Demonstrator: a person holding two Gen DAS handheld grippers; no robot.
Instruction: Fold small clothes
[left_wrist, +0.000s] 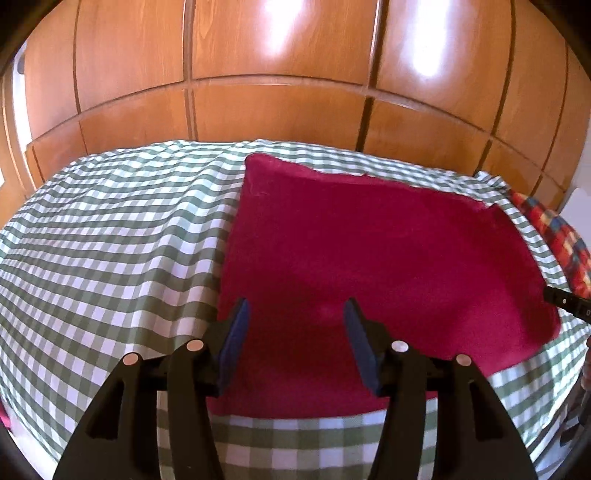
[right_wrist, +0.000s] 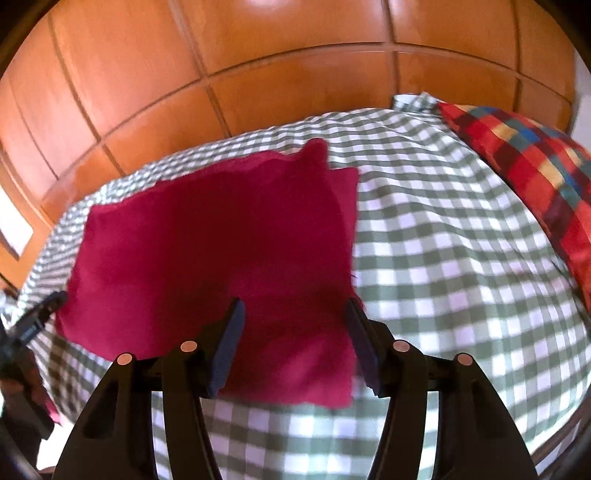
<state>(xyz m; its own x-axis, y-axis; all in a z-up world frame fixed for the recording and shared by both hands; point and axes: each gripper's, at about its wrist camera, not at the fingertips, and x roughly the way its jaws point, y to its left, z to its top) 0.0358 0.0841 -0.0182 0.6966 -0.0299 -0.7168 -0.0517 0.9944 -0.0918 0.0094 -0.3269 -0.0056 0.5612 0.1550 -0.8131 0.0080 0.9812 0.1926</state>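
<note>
A dark red cloth (left_wrist: 388, 266) lies flat on the green-and-white checked bed cover (left_wrist: 110, 251). My left gripper (left_wrist: 297, 310) is open and empty, its fingers above the cloth's near left part. In the right wrist view the same red cloth (right_wrist: 221, 251) lies on the checked cover (right_wrist: 461, 277). My right gripper (right_wrist: 295, 310) is open and empty above the cloth's near right corner. The tip of the right gripper shows at the right edge of the left wrist view (left_wrist: 569, 301). The left gripper shows at the left edge of the right wrist view (right_wrist: 37, 317).
A red, blue and yellow checked pillow (right_wrist: 535, 166) lies at the right end of the bed, also in the left wrist view (left_wrist: 561, 236). A wooden panelled wardrobe (left_wrist: 277, 74) stands right behind the bed.
</note>
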